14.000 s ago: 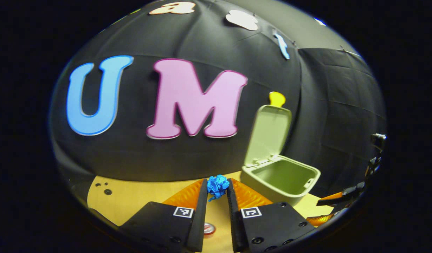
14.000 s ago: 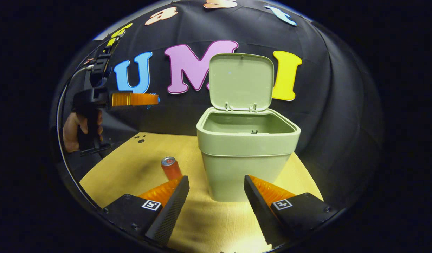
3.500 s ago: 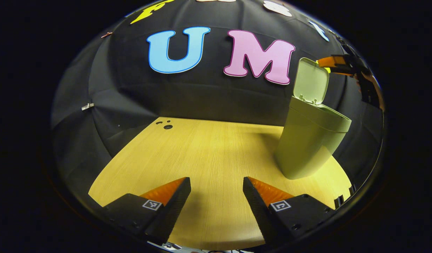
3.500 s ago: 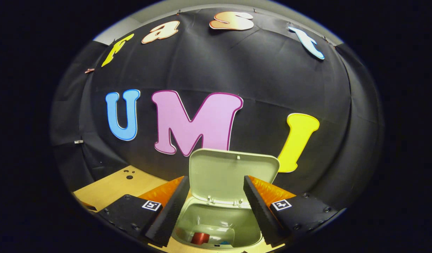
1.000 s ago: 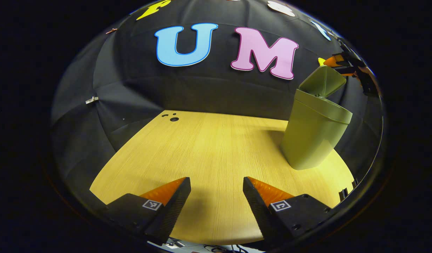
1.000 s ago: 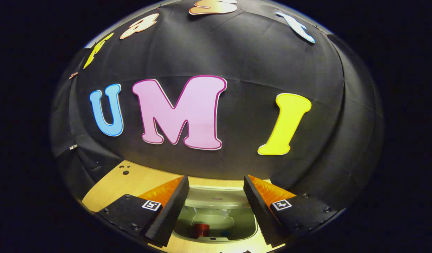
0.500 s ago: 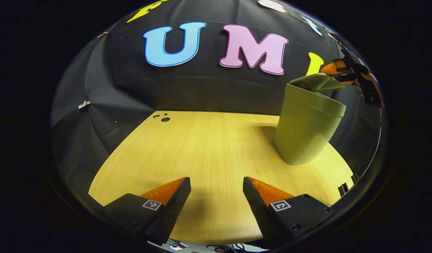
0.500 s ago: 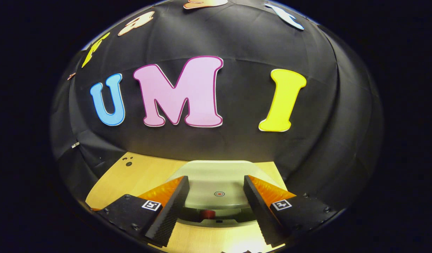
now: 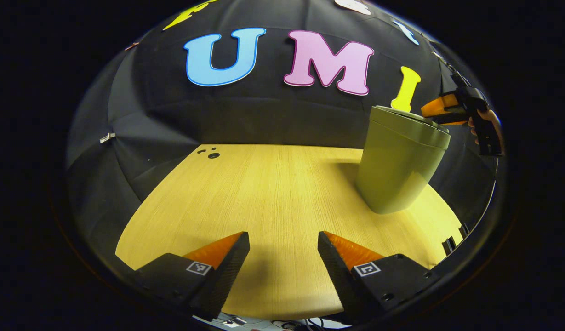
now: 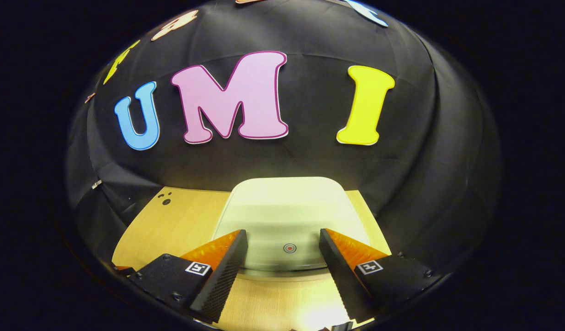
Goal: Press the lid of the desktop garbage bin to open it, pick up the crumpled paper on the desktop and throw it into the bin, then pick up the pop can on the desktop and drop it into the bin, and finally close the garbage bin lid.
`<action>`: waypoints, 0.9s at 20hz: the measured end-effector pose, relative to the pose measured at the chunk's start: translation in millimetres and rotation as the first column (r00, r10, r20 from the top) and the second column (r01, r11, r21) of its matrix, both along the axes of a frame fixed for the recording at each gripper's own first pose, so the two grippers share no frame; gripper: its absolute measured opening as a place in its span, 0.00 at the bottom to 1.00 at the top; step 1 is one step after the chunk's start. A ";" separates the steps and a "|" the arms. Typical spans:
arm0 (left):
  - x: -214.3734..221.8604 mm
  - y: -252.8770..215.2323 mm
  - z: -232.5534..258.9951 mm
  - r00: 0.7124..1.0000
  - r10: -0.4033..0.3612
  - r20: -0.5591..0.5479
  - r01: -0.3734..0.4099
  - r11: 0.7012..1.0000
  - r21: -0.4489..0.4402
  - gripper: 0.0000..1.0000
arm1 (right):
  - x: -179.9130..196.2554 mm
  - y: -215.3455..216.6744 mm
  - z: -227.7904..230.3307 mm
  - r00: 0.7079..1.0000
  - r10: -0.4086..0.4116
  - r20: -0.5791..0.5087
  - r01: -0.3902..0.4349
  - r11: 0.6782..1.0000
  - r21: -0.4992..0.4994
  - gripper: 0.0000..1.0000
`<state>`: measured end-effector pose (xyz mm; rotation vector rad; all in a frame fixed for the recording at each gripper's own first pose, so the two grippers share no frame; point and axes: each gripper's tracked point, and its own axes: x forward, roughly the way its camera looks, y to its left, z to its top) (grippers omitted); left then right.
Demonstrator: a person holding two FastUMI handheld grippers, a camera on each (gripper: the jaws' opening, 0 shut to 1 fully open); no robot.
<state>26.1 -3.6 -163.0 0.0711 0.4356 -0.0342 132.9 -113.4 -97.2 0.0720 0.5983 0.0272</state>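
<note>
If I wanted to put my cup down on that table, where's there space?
Most of the wooden table is bare, from the small dark holes at the back to the left gripper in front. The green bin, lid down, takes the right side, with the right gripper over it.

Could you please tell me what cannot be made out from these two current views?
- Contents of the pale green plastic garbage bin: hidden by its shut lid in both views.
- Right tongs in the left gripper view: tips hidden behind the bin's rim, so contact with the lid is unclear.
- Wooden desktop: its near edge is cut off by the left tongs.
</note>
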 end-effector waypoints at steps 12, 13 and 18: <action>4.0 -2.2 -4.5 1.000 -0.029 -0.006 0.029 1.000 0.005 0.96 | -0.7 0.2 -3.7 0.997 -0.050 0.062 0.050 0.999 0.000 1.00; 3.5 -2.5 -4.9 1.000 -0.030 -0.009 0.030 1.000 0.004 0.96 | -1.2 0.9 -4.9 0.996 -0.058 0.062 0.057 0.998 0.004 1.00; 3.7 -0.5 -6.2 0.999 -0.032 -0.009 0.032 0.999 0.004 0.96 | -4.0 1.6 -6.5 0.994 -0.061 0.086 0.061 0.998 -0.003 1.00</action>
